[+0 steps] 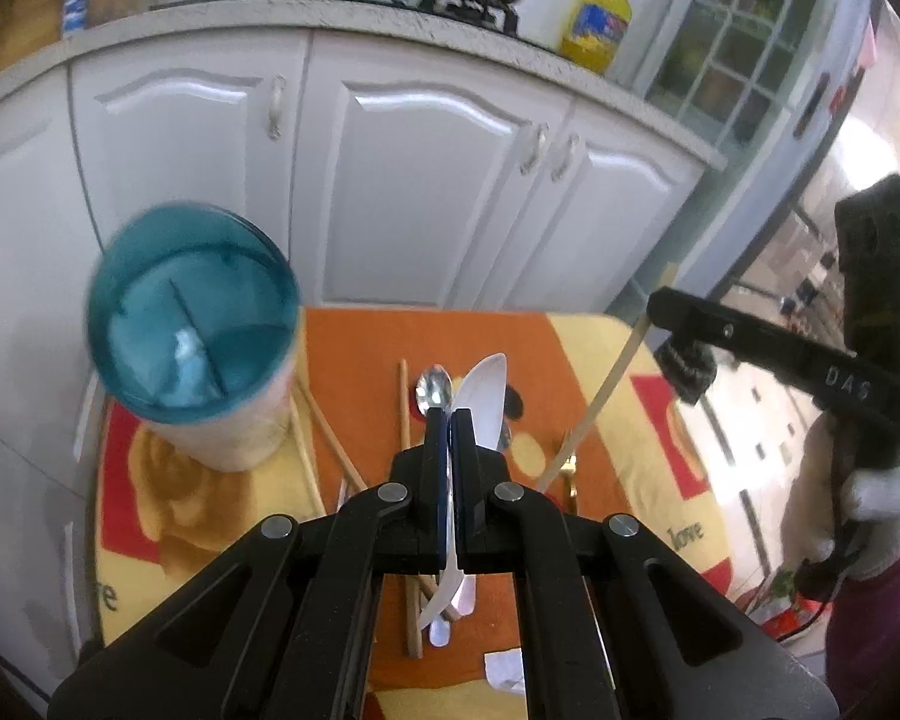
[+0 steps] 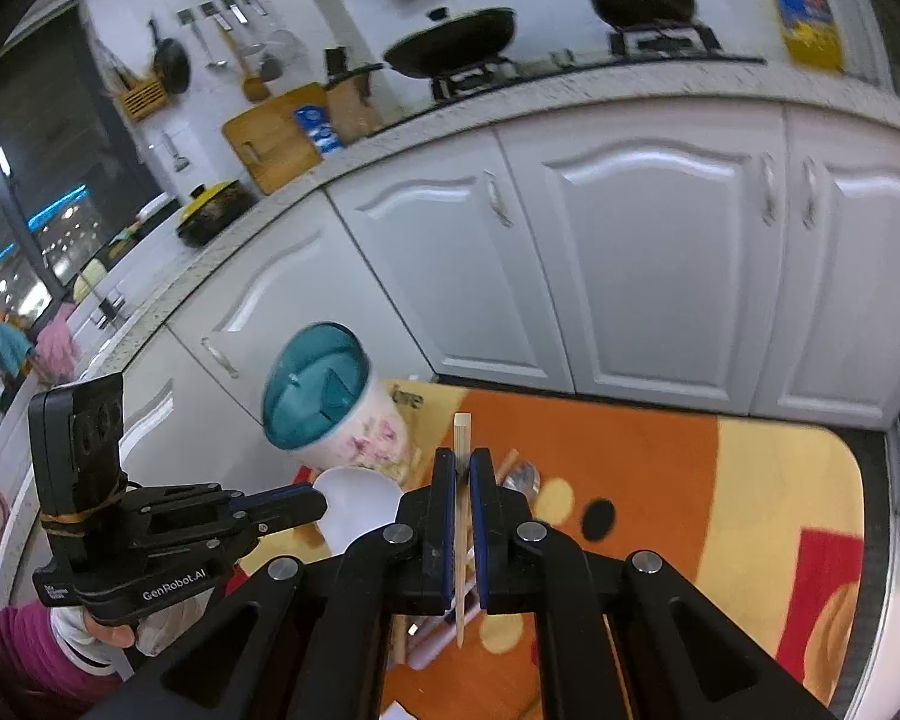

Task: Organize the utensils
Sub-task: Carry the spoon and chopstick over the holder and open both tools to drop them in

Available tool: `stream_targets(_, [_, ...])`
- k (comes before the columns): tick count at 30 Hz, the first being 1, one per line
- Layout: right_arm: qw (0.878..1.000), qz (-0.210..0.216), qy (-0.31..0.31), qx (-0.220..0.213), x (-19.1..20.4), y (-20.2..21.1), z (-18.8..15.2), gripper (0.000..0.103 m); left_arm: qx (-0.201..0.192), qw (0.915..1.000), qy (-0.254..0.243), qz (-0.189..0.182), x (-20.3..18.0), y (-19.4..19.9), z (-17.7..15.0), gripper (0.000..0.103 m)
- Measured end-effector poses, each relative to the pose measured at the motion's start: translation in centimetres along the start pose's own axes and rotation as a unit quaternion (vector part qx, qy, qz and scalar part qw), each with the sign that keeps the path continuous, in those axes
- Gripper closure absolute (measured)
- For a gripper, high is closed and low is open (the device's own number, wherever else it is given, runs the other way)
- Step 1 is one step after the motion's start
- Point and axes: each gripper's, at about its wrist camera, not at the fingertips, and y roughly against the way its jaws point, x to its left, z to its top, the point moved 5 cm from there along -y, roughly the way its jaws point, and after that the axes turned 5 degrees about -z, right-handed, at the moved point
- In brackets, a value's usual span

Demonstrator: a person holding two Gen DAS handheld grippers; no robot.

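Closest in the left wrist view, the left gripper (image 1: 449, 420) is clamped on a white spoon (image 1: 480, 399), whose bowl sticks up past the fingertips. Beneath it, on the orange-and-yellow desk (image 1: 360, 348), lie a metal spoon (image 1: 433, 390) and loose chopsticks (image 1: 403, 402). A holder (image 1: 193, 324) with a divided teal inside stands on the desk's far left corner. To the right, the right gripper (image 2: 462, 459) pinches a single chopstick (image 2: 462, 438), held raised above the desk.
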Motion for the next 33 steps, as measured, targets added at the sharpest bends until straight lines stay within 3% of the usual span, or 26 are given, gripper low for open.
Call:
stream_targets(5, [0.999,0.009,0.032,-0.019,2.7,0.3,2.7,0.098,-0.036,0.9989,0.029,-0.003,2.3,3.4,2.8,0.103])
stream_targets(11, [0.997,0.023,0.056,-0.057,6.0,-0.1,7.4,0.098,-0.089,0.9945,0.048,0.026,5.8,6.5,7.4,0.103])
stream_targets(17, [0.994,0.041,0.066,-0.083,8.9,-1.1,11.4,0.098,-0.114,0.9895,0.065,0.060,9.4,6.4,10.4,0.103])
stream_targets(22, [0.992,0.052,0.065,-0.095,10.3,-2.4,13.7,0.098,-0.126,0.9849,0.087,0.081,12.4,5.2,10.9,0.103])
stream_targets(27, [0.992,0.036,0.072,-0.101,11.1,-5.4,13.8,0.098,-0.135,0.9806,0.085,0.113,14.0,3.7,10.1,0.103])
stream_targets(33, [0.996,0.032,0.077,-0.037,11.2,-12.1,10.8,0.098,-0.121,0.9790,0.105,0.126,15.8,1.6,7.8,0.103])
